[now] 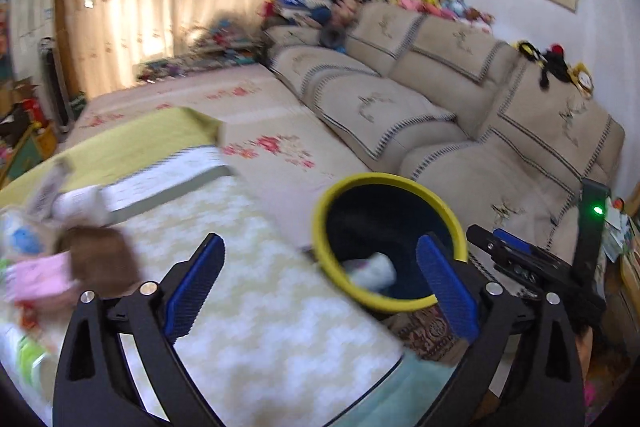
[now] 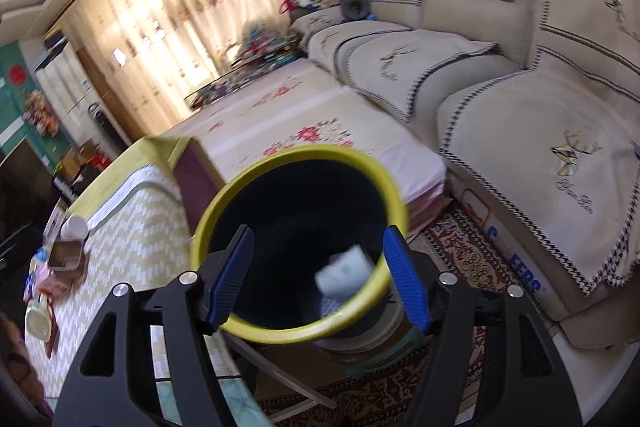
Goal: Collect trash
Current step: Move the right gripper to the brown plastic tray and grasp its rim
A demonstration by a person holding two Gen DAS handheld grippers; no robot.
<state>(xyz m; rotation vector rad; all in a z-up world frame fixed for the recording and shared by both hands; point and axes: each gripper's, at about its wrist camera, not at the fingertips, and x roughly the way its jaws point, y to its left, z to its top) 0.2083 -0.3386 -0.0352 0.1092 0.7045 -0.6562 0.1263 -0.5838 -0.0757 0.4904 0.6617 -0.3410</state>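
Note:
A dark bin with a yellow rim (image 2: pixel 298 337) stands on the floor beside the table; it also shows in the left wrist view (image 1: pixel 324 195). A white crumpled piece of trash (image 2: pixel 344 275) is inside it, blurred, and shows in the left wrist view (image 1: pixel 370 269) too. My right gripper (image 2: pixel 318 275) is open and empty right above the bin's mouth. My left gripper (image 1: pixel 320 287) is open and empty over the table's right edge. More trash lies at the table's left end: a brown box (image 1: pixel 100 259), a pink wrapper (image 1: pixel 38 277) and a white cup (image 2: pixel 74 227).
The table has a pale patterned cloth (image 1: pixel 260 307). A beige sofa (image 2: pixel 540 107) stands to the right and a floral mat (image 2: pixel 320 115) lies behind the bin. A patterned rug (image 2: pixel 460 251) covers the floor. The right gripper's body (image 1: pixel 532 263) shows right of the bin.

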